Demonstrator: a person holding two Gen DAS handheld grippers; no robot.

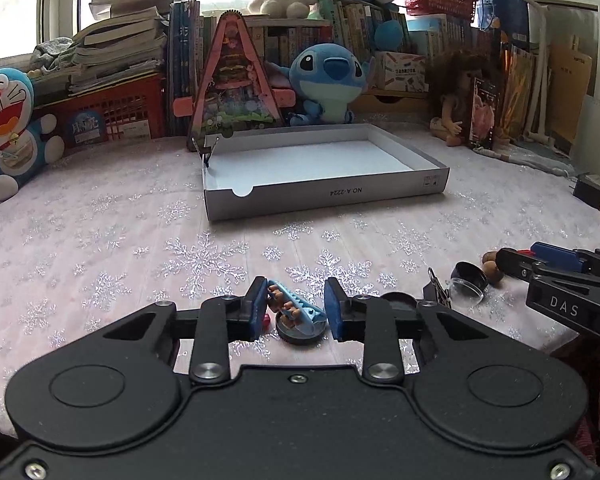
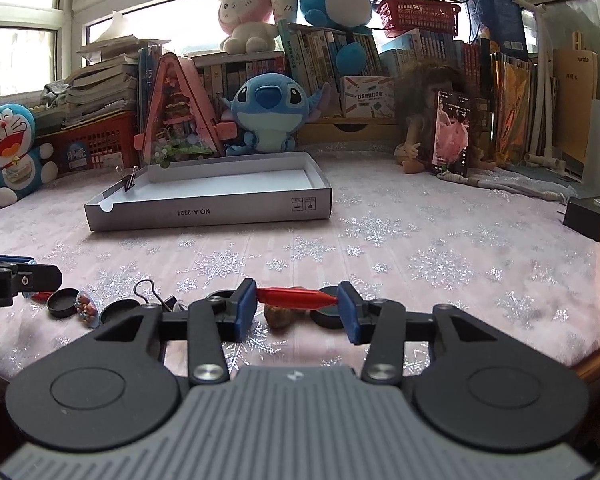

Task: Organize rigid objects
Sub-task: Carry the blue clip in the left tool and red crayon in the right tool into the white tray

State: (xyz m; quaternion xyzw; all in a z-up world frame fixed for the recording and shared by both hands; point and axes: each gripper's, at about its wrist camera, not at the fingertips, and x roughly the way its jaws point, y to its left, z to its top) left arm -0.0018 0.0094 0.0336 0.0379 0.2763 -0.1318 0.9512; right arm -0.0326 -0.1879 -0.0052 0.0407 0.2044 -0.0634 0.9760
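Left wrist view: the left gripper (image 1: 296,307) has its blue pads narrowed onto a small blue toothed toy (image 1: 298,307) on a round dark base, its long axis running from 10 to 4 o'clock. At 12 o'clock lies a shallow white cardboard tray (image 1: 328,194), printed upside down "NO.A-2224". The right gripper (image 2: 297,306) clamps a glossy red stick (image 2: 296,297) end to end, lying 9 to 3 o'clock over the snowflake-patterned cloth (image 2: 420,248).
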